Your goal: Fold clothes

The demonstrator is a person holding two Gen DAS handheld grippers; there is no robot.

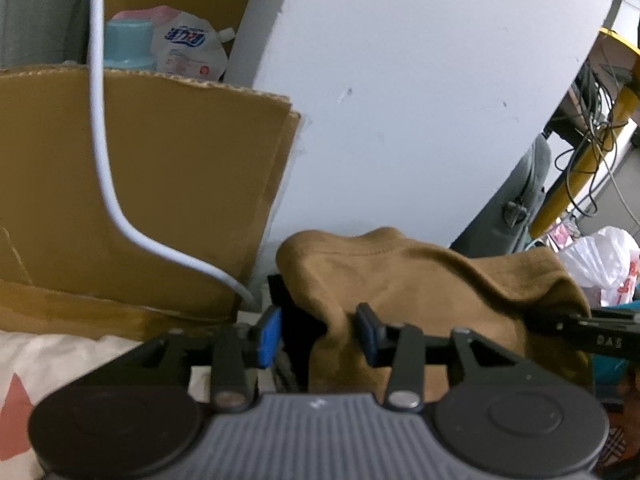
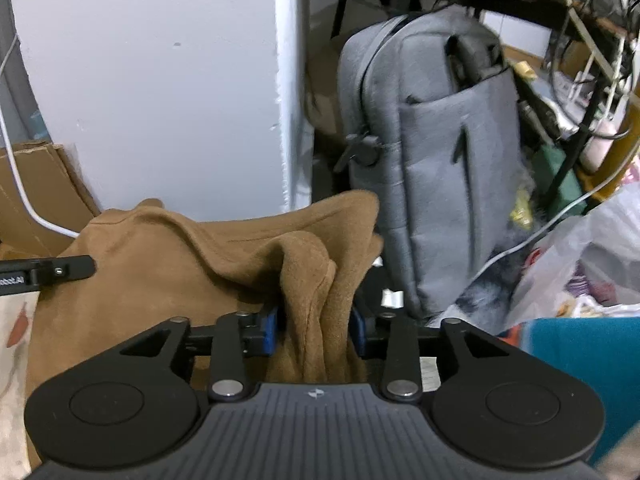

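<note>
Probably cluttered home room: patterned bedsheet (image 1: 24, 364), cardboard box (image 1: 160, 184), grey backpack (image 2: 436, 152), detergent pouch (image 1: 188, 50).

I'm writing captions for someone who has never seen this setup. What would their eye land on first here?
First the brown garment, bunched in the middle of both views, a fold of it standing between the parted blue pads of the right tool. Behind it a grey backpack leans upright beside a white panel. In the left view, a large cardboard sheet crossed by a white cable fills the left side.
</note>
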